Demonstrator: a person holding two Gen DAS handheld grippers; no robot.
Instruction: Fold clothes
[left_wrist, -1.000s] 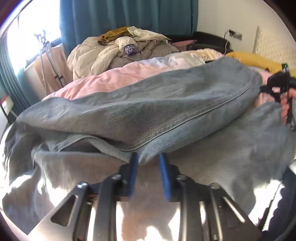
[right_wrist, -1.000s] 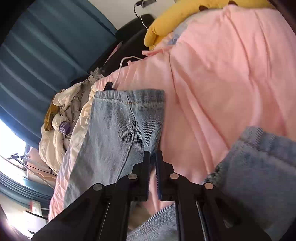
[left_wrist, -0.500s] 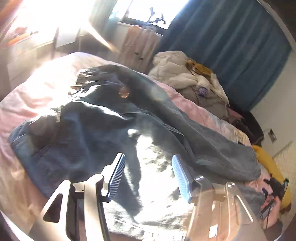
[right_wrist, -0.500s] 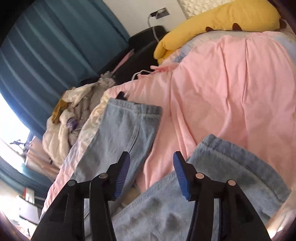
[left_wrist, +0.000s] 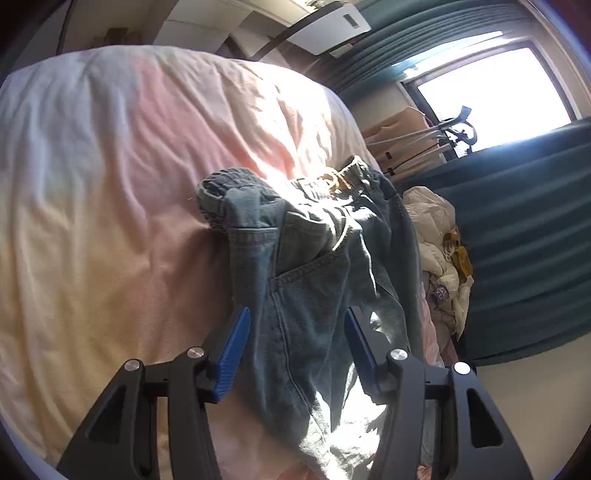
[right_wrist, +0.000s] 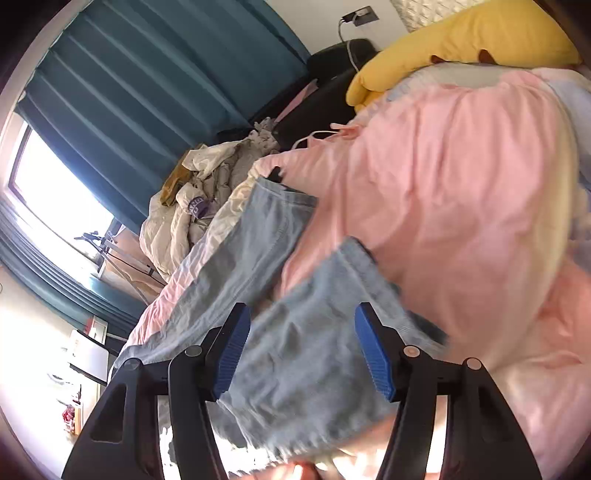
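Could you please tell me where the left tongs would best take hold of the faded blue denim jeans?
Probably the bunched waistband corner of the faded blue denim jeans, approached from the bare pink bedding side. It stands up as a thick raised ridge, so the open left tongs can straddle it.

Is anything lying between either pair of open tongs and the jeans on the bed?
Nothing visible. The left tongs open straight onto the jeans at the waistband end; the right tongs open onto a leg, with only the pink duvet around.

Faded matt denim jeans (left_wrist: 317, 295) lie on a soft, wrinkled pink cloth bedspread (left_wrist: 110, 184).
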